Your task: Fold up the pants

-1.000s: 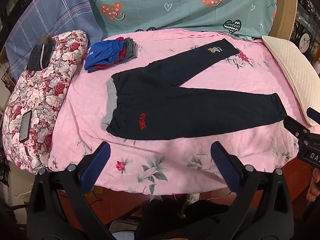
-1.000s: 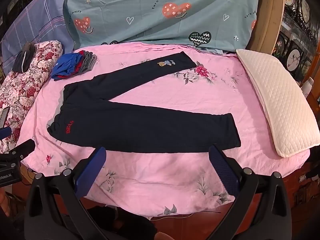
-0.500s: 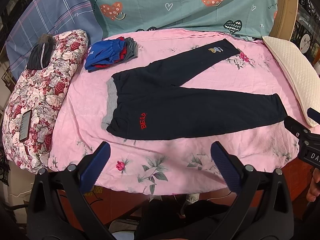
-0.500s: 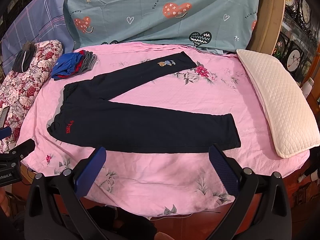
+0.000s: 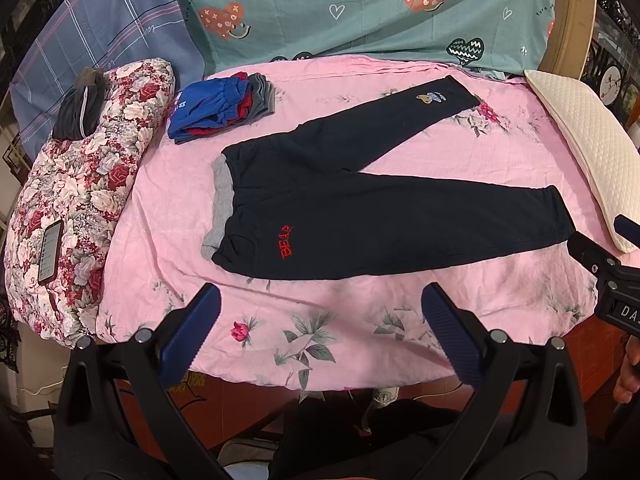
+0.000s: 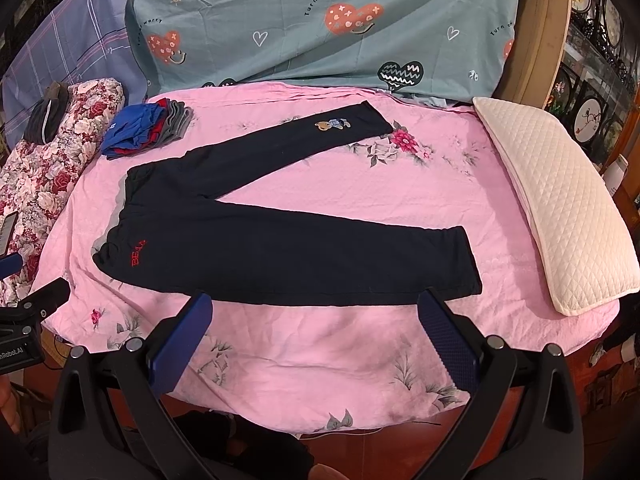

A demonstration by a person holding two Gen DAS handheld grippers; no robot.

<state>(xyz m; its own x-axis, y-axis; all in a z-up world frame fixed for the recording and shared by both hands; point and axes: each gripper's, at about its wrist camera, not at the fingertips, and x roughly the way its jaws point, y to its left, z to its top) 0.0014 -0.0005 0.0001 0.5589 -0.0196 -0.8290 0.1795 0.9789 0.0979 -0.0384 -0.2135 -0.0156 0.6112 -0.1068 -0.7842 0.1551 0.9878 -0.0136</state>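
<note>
Left wrist view shows the pants [image 5: 384, 216] spread flat on the pink bed [image 5: 360, 320], legs apart, both tools, left tool [image 5: 320, 332] and right tool [image 6: 316, 336], wide and empty, so probably grip the far leg's cuff and waist first

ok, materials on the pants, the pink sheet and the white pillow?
Pants: looks like soft matte knit, maybe fleece-lined; thick edges, gray inner waistband, embroidered red lettering.
Pink sheet: thin woven fabric, probably cotton; fine crinkles, printed flowers.
White pillow: quilted diamond-stitched cover, matte; filling can't be told.
</note>
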